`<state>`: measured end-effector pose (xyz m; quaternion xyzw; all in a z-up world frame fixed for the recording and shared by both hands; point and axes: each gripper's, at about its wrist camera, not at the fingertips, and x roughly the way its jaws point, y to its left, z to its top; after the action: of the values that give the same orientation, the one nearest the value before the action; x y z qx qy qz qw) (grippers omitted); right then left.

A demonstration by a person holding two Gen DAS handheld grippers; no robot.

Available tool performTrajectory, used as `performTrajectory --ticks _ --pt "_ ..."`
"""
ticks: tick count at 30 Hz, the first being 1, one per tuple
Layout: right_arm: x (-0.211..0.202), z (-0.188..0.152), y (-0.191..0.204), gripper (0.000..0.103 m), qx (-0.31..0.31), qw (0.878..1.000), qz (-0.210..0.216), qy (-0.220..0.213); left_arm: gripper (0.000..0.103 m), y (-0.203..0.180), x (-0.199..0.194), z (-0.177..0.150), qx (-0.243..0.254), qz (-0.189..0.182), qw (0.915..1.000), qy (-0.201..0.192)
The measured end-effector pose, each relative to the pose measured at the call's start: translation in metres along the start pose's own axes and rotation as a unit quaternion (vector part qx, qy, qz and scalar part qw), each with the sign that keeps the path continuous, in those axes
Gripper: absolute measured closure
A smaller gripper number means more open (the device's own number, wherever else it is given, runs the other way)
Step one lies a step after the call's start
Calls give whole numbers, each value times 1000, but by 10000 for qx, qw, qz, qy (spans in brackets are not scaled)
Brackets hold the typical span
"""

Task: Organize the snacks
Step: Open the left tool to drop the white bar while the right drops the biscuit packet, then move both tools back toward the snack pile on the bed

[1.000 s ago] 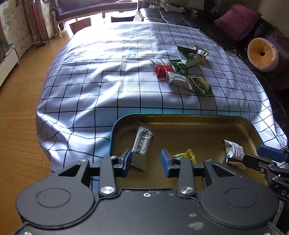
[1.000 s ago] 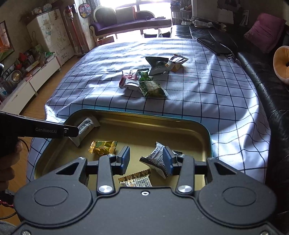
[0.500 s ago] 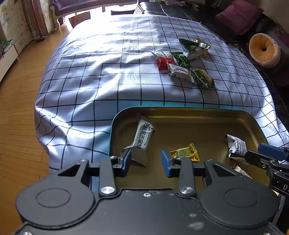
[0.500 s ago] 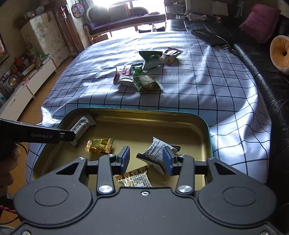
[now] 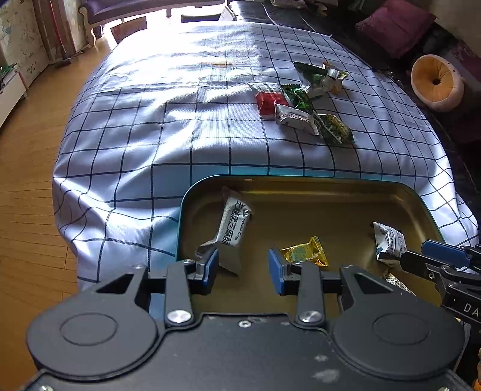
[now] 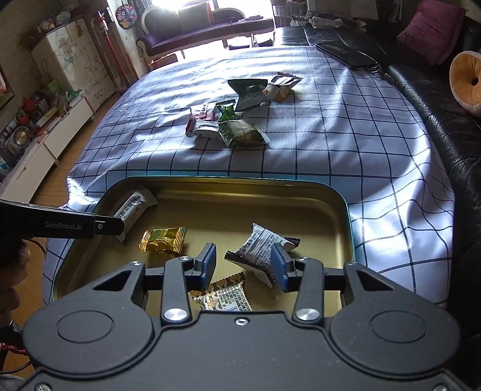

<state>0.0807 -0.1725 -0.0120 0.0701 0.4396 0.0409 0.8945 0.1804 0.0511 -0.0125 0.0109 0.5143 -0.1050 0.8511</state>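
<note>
Both grippers hung over the gold-lined teal metal tin [image 6: 345, 210]. Right gripper [image 6: 243, 264] was spread, w/ a grey-white printed snack packet [image 6: 261, 246] loose between its fingers, prob. just dropped in. Left gripper [image 5: 243, 266] was apart, empty. Next: fetch the crumpled foil packets [image 6: 237, 120] beyond the tin.

Checked tablecloth [image 6: 345, 135], black sofa [image 6: 436, 108], magenta cushion [image 6: 433, 27]

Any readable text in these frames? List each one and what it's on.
"GenRobot.AI": side of the left gripper.
"black Sesame Crisp", beside Chinese characters: grey wrapper in the tin.
"DA", cut off: body of the right gripper.
Print on the other snack packets: too small or blurred.
</note>
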Motion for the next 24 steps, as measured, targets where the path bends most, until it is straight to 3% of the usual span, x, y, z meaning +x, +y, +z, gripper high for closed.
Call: performTrajectory --ticks 7,24 --pt "6 -2 -3 52 59 9998 56 153 66 3 0 1 -36 24 9999 -92" --pt "15 9 -22 52 408 9991 -94 -23 64 13 1 8 105 153 9958 -897"
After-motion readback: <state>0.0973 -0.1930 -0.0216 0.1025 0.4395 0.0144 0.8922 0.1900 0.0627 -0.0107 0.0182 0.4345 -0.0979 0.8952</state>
